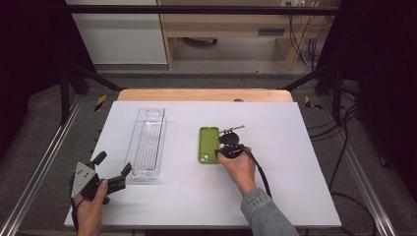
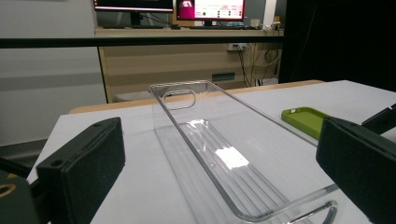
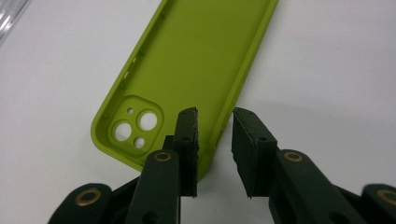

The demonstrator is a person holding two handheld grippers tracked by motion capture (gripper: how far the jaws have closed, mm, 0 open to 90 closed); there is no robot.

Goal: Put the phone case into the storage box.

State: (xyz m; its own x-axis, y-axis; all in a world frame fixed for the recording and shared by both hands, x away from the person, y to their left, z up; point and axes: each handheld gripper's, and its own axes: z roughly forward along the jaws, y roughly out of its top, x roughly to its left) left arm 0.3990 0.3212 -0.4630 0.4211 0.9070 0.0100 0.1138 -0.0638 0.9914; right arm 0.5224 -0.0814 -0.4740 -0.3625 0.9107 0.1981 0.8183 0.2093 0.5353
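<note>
The right gripper straddles the long side wall of the green phone case, jaws narrowly parted with one pad inside and one outside, apparently not yet pinching, since only that raised wall offers a hold on the flat-lying case. The left gripper waits wide open and empty at the clear tray's near end; bare table lies between tray and case

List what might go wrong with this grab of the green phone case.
1. The right gripper straddles only the thin side wall of the green phone case near its camera corner, with the jaws not yet closed; a grip that far off-centre may let the case swing or slip.
2. The soft wall could buckle when squeezed.
3. The clear tray lies close by; a swinging case might knock it.
</note>
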